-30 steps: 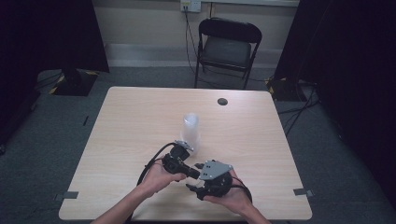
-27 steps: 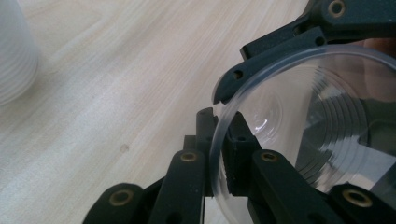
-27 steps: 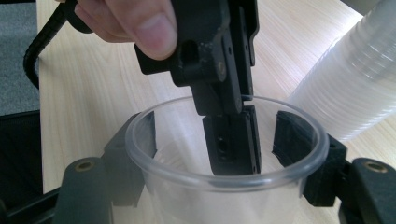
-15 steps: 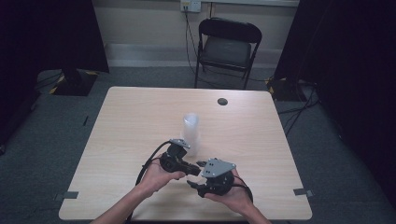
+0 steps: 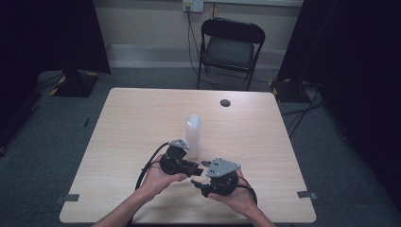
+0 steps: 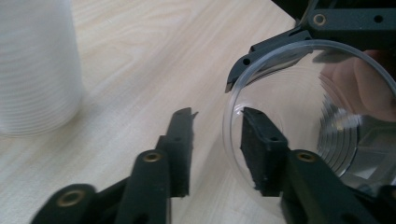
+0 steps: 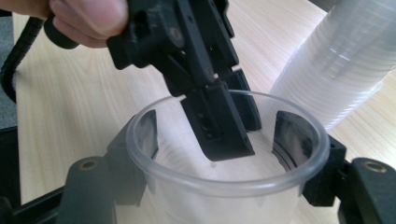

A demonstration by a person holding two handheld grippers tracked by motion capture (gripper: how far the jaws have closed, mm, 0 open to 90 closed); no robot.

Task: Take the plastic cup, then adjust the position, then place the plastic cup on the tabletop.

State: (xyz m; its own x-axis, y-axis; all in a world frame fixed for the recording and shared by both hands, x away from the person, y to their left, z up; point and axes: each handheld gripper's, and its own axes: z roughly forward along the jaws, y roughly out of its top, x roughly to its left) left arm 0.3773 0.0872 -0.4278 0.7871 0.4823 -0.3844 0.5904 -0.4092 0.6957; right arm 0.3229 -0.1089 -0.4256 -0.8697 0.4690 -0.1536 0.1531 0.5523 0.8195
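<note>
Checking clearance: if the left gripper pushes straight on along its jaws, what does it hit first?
Probably the clear plastic cup held by the right gripper: the left gripper already straddles its rim, one jaw inside. Depth unclear.

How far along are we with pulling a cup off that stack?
Done: one clear cup is off the stack of cups and sits gripped in the right gripper.

In hand: the left gripper straddles the cup's rim, one jaw inside; its jaws have just been opening, pads apart.

Left: probably drawing the left gripper clear and setting the cup down on the table.
</note>
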